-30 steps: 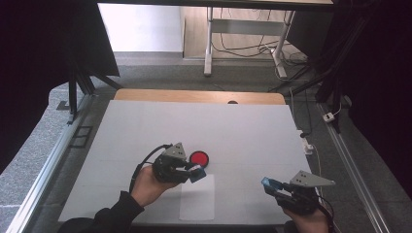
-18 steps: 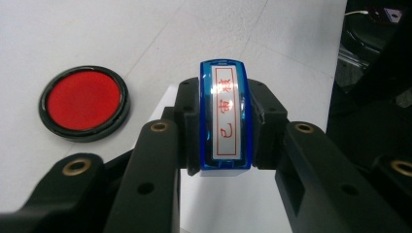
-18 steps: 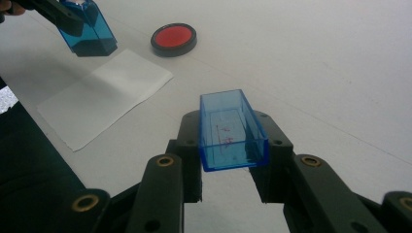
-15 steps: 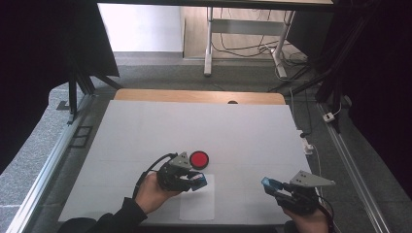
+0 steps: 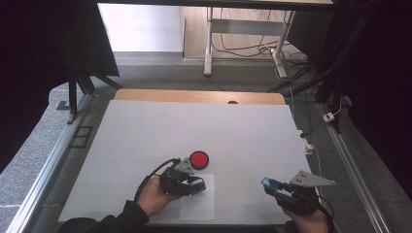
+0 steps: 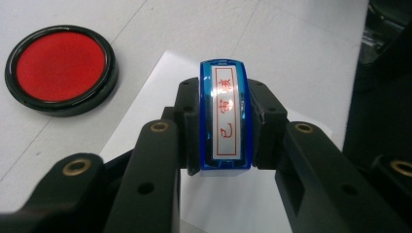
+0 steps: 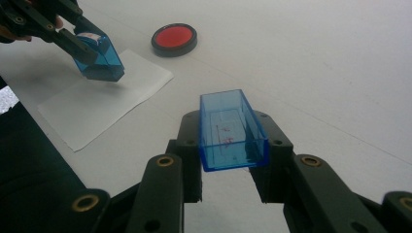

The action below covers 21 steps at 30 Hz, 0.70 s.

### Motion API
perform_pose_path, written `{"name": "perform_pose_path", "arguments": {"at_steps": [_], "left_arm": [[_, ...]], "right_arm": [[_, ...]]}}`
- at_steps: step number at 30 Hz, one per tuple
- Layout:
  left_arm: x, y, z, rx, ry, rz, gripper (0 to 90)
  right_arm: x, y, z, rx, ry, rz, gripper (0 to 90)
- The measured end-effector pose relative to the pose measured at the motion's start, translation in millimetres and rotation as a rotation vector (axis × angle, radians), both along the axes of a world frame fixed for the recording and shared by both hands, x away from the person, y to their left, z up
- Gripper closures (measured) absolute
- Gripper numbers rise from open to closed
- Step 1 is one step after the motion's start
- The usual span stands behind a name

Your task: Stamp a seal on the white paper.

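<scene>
two grippers on a white table (image 5: 145,126), each clamped on a blue plastic piece

the left gripper (image 5: 192,185) pinches a translucent blue stamp with a red-lettered label (image 6: 226,116) over a white paper sheet (image 5: 197,208), near a round red ink pad in a black case (image 5: 198,159); the right gripper (image 5: 272,187) grips an open clear blue rectangular cap (image 7: 232,128).

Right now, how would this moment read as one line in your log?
left gripper: shut on stamp, over paper | right gripper: shut on stamp cap | ink pad: open
</scene>
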<state>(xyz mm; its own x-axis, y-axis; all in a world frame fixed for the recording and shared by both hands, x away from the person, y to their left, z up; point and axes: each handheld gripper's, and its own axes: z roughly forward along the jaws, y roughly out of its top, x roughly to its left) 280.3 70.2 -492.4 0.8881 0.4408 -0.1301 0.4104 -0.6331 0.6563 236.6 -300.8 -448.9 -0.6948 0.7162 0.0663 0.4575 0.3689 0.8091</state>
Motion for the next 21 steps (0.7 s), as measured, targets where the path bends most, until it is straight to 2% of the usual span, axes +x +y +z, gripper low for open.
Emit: {"name": "perform_pose_path", "arguments": {"at_steps": [12, 17, 21], "left_arm": [[2.2, -2.6, -10.9, 0.028, -0.001, -0.003, 69.6], [0.5, -4.0, -12.2, 0.035, -0.022, -0.013, 69.7], [-1.7, -6.2, -11.6, 0.058, -0.041, -0.019, 69.9]], "right_arm": [[0.0, 0.1, -0.1, -0.002, 0.002, 0.002, 68.8], [0.0, 0.1, -0.2, -0.002, 0.002, 0.003, 68.8], [0.0, 0.4, -0.3, -0.003, 0.002, 0.004, 68.8]]}}
